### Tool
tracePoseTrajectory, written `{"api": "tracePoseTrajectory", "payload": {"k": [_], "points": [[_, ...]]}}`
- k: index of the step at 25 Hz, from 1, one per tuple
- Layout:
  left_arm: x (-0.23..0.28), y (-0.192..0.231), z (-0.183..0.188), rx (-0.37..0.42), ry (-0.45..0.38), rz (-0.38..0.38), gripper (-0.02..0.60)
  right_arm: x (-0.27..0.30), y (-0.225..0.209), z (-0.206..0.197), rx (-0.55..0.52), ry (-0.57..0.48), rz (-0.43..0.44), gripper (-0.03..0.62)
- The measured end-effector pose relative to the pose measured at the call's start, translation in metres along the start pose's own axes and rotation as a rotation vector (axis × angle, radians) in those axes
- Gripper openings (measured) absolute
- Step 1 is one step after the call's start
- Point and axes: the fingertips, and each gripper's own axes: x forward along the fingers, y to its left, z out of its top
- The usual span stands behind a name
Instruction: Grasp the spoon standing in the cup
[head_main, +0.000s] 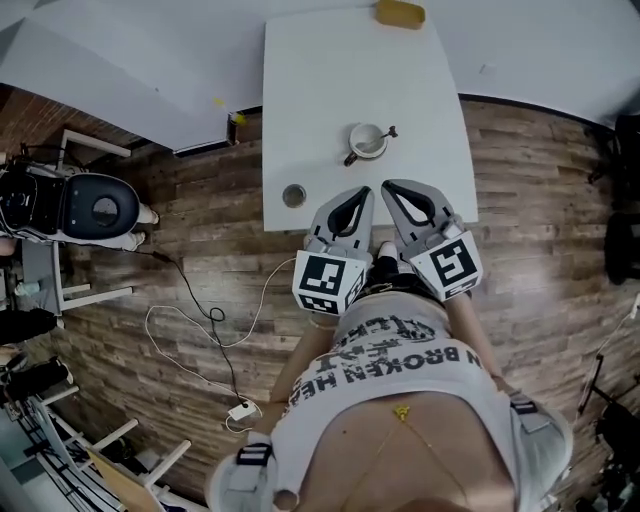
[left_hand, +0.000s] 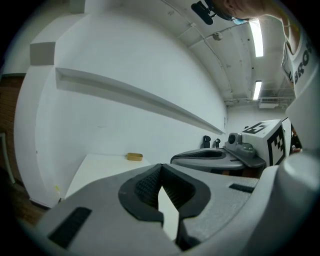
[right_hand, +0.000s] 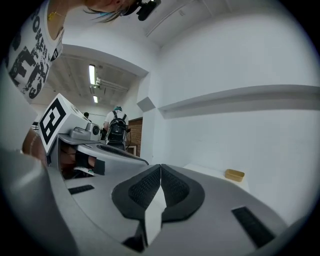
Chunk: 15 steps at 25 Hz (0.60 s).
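A white cup (head_main: 367, 140) stands on the white table (head_main: 320, 80), with a dark spoon (head_main: 389, 131) sticking out over its right rim. Both grippers hover over the table's near edge, just short of the cup. My left gripper (head_main: 362, 190) is shut, its pads meeting with nothing between them (left_hand: 160, 166). To its right, my right gripper (head_main: 390, 185) is also shut and holds nothing (right_hand: 160, 166). Neither gripper view shows the cup or the spoon.
A small round grey disc (head_main: 293, 195) lies near the table's front left corner. A yellow block (head_main: 400, 13) sits at the far edge. On the wooden floor to the left are a black and white seat (head_main: 100, 205) and loose cables (head_main: 210, 330).
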Motion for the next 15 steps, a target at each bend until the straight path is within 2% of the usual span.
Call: {"api": "tracePoseTrajectory", "payload": {"k": [9, 15], "points": [[0.019, 0.008, -0.008, -0.031, 0.011, 0.08, -0.003, 0.008, -0.023, -0.017, 0.011, 0.034, 0.062, 0.008], [0.03, 0.029, -0.008, -0.034, 0.027, 0.07, -0.005, 0.03, -0.03, -0.012, 0.011, 0.012, 0.061, 0.008]]}}
